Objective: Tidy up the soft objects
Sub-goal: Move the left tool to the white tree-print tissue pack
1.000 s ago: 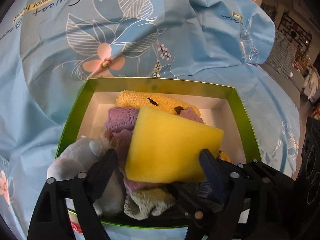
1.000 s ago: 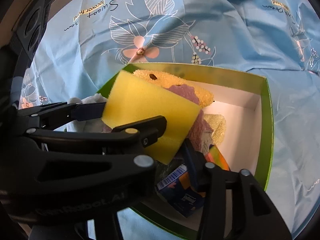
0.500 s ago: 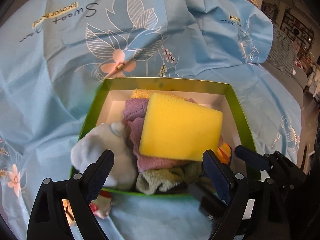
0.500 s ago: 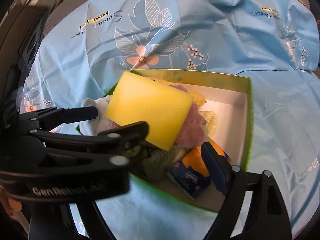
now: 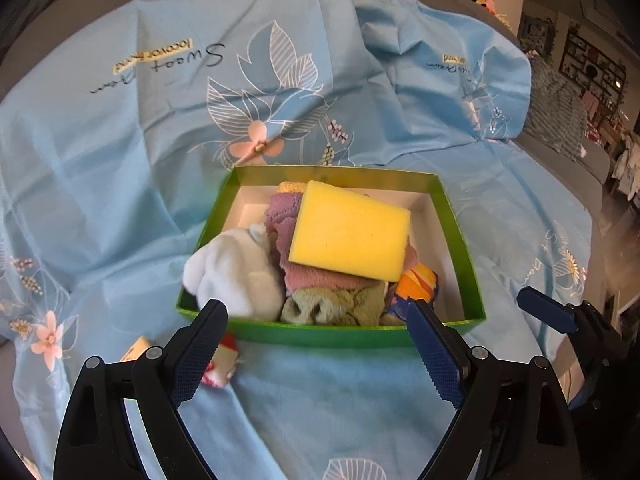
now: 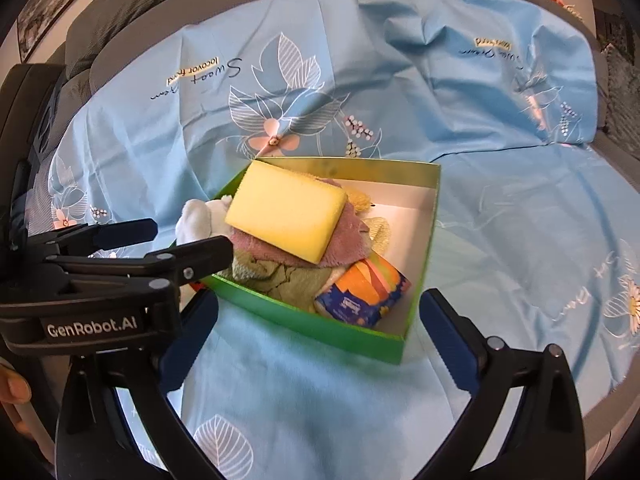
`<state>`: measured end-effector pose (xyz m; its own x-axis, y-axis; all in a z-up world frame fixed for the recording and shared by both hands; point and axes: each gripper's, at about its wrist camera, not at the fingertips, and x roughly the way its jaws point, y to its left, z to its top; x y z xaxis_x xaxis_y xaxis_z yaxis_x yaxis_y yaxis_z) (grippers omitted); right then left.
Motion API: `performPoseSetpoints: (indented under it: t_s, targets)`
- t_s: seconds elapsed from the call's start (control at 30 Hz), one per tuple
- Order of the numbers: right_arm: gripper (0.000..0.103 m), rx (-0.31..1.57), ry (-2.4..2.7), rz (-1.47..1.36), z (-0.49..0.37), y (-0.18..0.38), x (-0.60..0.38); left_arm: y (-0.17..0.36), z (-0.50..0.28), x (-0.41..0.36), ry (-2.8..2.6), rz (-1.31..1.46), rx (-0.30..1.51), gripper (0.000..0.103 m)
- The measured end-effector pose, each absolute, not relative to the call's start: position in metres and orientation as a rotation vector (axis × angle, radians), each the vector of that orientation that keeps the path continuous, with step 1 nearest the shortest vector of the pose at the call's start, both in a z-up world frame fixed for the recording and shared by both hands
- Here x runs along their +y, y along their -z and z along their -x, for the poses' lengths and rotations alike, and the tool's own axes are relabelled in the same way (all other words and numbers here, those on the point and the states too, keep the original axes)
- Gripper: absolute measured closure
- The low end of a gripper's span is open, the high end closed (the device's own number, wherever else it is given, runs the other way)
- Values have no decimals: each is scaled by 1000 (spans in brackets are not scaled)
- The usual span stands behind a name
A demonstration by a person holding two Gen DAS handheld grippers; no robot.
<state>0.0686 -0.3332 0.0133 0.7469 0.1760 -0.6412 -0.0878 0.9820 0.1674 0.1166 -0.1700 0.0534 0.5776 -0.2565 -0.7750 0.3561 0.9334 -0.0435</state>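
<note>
A green box [image 5: 320, 335] [image 6: 304, 322] sits on the blue floral cloth, full of soft things. A yellow sponge [image 5: 350, 237] [image 6: 286, 210] lies on top of pink and purple cloths [image 5: 320, 276]. A white plush [image 5: 234, 270] leans over the left rim, an olive cloth [image 5: 336, 306] is at the front, and an orange-blue tissue pack [image 6: 362, 290] is at the right. My left gripper [image 5: 320, 344] is open and empty just before the box's near wall. My right gripper [image 6: 316, 338] is open and empty, near the front corner.
A small red-and-white item [image 5: 220, 366] and a yellow tag [image 5: 136, 350] lie on the cloth [image 5: 120, 160] outside the box's left front corner. The left gripper's body [image 6: 100, 272] fills the left of the right wrist view. Sofa cushions [image 6: 160, 4] rise behind the cloth.
Both grippers have pulled back from the box. The yellow sponge has been let go and now rests on the pile in the box.
</note>
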Motion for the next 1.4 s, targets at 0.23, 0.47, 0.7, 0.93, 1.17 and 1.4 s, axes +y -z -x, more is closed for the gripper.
performPoseSetpoints:
  t_s: [0.23, 0.47, 0.7, 0.93, 1.17, 1.4]
  targets:
    - [1, 686, -142, -112, -36, -24, -328, -70, -80, -152, 368, -90, 822, 11]
    - [1, 675, -172, -59, -9, -30, -309, -70, -45, -119, 346, -49, 788, 11]
    - [1, 672, -192, -13, 2, -30, -286, -57, -27, -84, 321, 35, 811, 11]
    - [1, 708, -212, 16, 7, -6, -266, -36, -18, -40, 262, 90, 815, 11]
    - [1, 825, -288, 28, -1, 40, -242, 18, -21, 2, 180, 149, 927, 11]
    - [1, 833, -468, 65, -7, 60, -196, 44, -38, 31, 163, 249, 967, 12]
